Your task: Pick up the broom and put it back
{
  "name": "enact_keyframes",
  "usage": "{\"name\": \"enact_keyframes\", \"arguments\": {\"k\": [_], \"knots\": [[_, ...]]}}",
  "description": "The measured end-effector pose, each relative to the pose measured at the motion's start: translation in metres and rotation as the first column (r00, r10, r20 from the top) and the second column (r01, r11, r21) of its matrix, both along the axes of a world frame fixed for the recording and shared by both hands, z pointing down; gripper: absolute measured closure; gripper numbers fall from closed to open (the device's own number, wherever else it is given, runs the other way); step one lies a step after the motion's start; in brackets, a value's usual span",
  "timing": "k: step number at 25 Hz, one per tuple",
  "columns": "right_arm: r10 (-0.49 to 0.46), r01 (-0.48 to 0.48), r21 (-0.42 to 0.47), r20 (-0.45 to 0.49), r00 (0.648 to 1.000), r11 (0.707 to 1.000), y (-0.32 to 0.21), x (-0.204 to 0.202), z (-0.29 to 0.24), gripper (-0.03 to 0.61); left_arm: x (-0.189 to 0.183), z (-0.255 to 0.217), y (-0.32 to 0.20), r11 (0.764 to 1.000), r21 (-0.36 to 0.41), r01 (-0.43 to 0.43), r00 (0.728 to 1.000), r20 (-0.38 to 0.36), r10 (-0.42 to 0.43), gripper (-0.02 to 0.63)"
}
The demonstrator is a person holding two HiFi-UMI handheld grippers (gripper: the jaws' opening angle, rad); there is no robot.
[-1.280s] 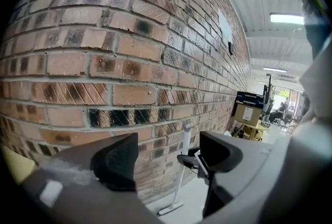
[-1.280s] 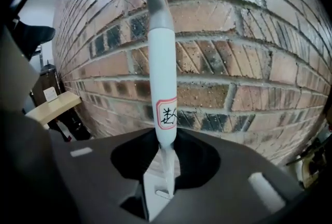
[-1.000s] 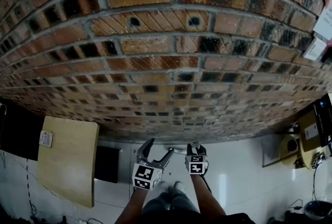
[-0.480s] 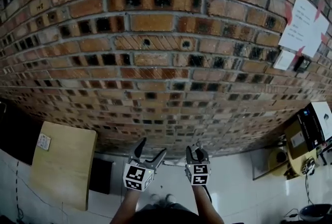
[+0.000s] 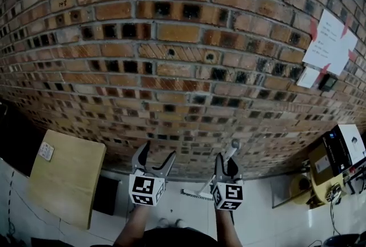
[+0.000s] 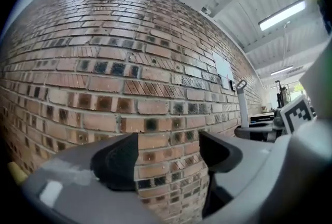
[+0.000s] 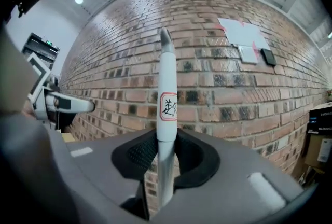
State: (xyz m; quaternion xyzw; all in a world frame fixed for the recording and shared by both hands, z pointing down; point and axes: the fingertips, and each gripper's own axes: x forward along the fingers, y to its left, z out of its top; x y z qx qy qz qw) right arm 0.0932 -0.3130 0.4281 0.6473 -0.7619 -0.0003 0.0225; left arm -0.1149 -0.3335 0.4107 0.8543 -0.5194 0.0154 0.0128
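Observation:
My right gripper (image 5: 227, 163) is shut on the broom's pale handle (image 5: 232, 149), which stands upright between its pads. In the right gripper view the handle (image 7: 167, 78) rises past the jaws (image 7: 167, 158) and bears a small red-edged sticker (image 7: 168, 106). The broom's bristle head (image 5: 194, 194) hangs low between the two grippers. My left gripper (image 5: 155, 153) is open and holds nothing; in the left gripper view only brick wall shows between its jaws (image 6: 168, 158), and the handle (image 6: 241, 106) stands to the right.
A brick wall (image 5: 183, 68) fills the view straight ahead, with two small holes (image 5: 170, 52) in one brick. Papers (image 5: 331, 43) are taped up at the right. A wooden board (image 5: 66, 183) leans at the lower left. Boxes (image 5: 337, 157) stand at the right.
Both grippers have risen in front of the wall, the right one carrying the broom up. The handle's top and the bristle head now show in the head view.

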Motion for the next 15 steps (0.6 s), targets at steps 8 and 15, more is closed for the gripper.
{"name": "enact_keyframes", "arguments": {"k": [8, 15], "knots": [[0.04, -0.041, 0.143, 0.007, 0.999, 0.989, 0.012, 0.009, -0.067, 0.485, -0.023, -0.01, -0.008, 0.99, 0.042, 0.138, 0.988, 0.064, -0.14, 0.242], [0.028, -0.03, 0.161, 0.011, 1.0, 0.986, 0.018, 0.011, -0.076, 0.485, -0.02, -0.021, -0.009, 0.991, 0.053, 0.127, 0.991, 0.037, -0.129, 0.242]]}}
